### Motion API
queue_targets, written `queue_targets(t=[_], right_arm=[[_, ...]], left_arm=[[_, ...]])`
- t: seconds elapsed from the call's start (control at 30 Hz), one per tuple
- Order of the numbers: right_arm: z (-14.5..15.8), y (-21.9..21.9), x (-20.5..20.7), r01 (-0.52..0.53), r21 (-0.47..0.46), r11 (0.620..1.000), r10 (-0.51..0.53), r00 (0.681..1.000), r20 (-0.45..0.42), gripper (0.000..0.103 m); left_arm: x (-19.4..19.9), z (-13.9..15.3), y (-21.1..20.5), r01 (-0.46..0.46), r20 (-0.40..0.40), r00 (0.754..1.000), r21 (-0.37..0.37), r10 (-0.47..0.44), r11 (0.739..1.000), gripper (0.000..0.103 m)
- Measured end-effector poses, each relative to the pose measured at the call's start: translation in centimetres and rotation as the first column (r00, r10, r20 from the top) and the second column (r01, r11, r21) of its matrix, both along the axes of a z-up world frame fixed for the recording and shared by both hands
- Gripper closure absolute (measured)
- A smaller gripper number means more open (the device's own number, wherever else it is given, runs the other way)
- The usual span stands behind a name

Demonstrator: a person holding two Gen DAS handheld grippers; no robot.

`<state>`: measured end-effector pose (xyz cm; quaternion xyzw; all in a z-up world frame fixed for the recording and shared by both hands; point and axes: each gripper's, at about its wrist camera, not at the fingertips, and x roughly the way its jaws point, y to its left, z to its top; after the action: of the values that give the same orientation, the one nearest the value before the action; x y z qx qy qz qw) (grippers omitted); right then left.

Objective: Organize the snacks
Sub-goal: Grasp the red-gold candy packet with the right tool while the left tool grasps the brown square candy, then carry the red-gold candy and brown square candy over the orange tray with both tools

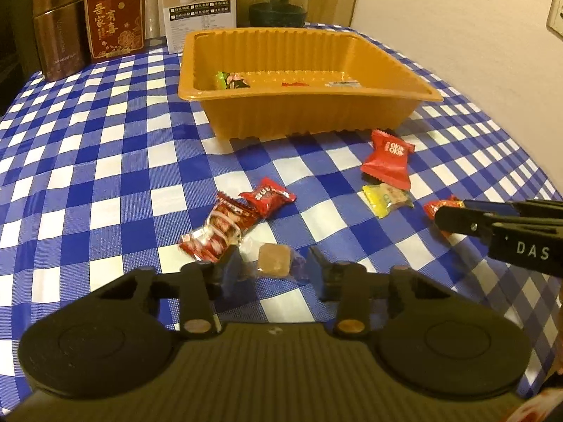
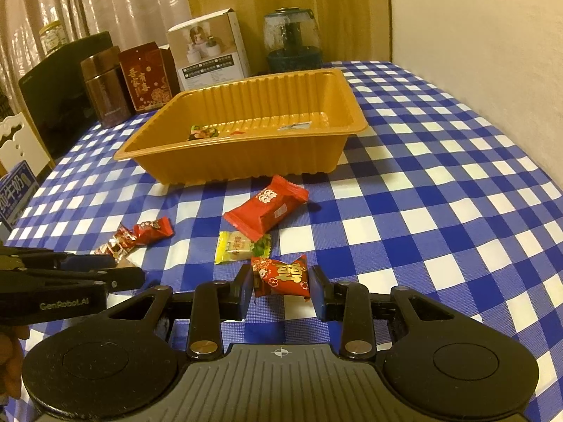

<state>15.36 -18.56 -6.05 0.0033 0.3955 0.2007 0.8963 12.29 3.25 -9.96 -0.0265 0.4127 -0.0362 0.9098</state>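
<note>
Blue-and-white checked tablecloth point(image 2: 440, 183), orange tray point(image 2: 246, 161) near the middle, wrapped snacks point(image 2: 267, 211) scattered just before it — tins point(image 2: 102, 84), boxes point(image 2: 207, 49) along the far edge.

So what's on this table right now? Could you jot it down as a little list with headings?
surface: blue-and-white checked tablecloth
container: orange tray, a few wrapped sweets already inside
loose snacks: large red packet, yellow sweet, two small red sweets
left gripper: jaws either side of a clear-wrapped brown candy, grip not clear
right gripper: closed on a red-and-gold sweet
behind tray: brown tin, red box, white box, glass jar
</note>
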Motion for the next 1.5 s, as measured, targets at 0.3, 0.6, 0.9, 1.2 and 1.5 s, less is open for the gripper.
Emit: queue_targets(t=[0.3, 0.6, 0.9, 1.2, 1.5], right_arm=[[-0.1, 0.1, 0.0, 0.0, 0.001, 1.0, 0.0, 1.0, -0.001, 0.068], [0.1, 0.1, 0.0, 0.005, 0.007, 1.0, -0.005, 1.0, 0.002, 0.068], [0.0, -0.1, 0.1, 0.014, 0.012, 1.0, -0.014, 1.0, -0.004, 0.068], [-0.1, 0.1, 0.1, 0.021, 0.014, 1.0, -0.021, 1.0, -0.009, 0.068], [0.1, 0.3, 0.0, 0.017, 0.015, 1.0, -0.017, 1.0, -0.001, 0.068]], left_arm=[[-0.2, 0.0, -0.1, 0.002, 0.0, 1.0, 0.007, -0.002, 1.0, 0.074], [-0.3, 0.3, -0.1, -0.001, -0.007, 1.0, -0.004, 0.001, 1.0, 0.079], [0.0, 0.0, -0.6, 0.018, -0.012, 1.0, 0.01, -0.018, 1.0, 0.06], [-0.1, -0.6, -2.2, 0.083, 0.003, 0.997, 0.103, -0.083, 0.991, 0.059], [-0.3, -0.1, -1.2, 0.044, -0.002, 0.999, 0.054, -0.044, 0.998, 0.071]])
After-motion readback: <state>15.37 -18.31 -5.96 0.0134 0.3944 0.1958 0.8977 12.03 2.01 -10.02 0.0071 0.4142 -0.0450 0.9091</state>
